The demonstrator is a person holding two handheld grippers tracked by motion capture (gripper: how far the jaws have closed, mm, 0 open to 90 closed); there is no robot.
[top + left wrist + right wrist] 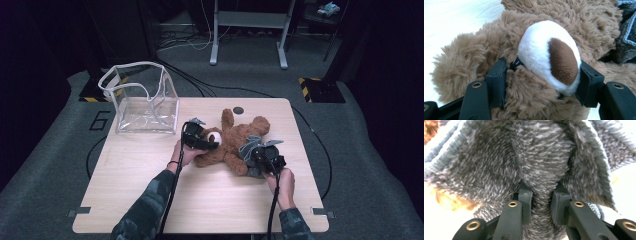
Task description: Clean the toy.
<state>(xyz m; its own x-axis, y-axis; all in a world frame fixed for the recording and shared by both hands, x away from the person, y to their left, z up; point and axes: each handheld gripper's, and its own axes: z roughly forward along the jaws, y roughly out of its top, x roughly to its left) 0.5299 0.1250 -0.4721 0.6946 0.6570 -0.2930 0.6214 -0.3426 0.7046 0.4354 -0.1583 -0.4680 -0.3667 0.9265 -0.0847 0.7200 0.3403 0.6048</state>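
Fingers of left gripper sit wide apart, clamping teddy bear's head mid-table; right gripper pinches grey knit garment nearly closed. Risk: knit stretches or slips off w/ a hard pull, or bear's plush head squirms free.

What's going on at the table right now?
A person works on a brown teddy bear lying on the wooden table. The left tongs grip the bear's head across its white muzzle. The right tongs pinch a fold of the grey knitted garment on the bear's body. A clear plastic bag stands open at the table's far left.
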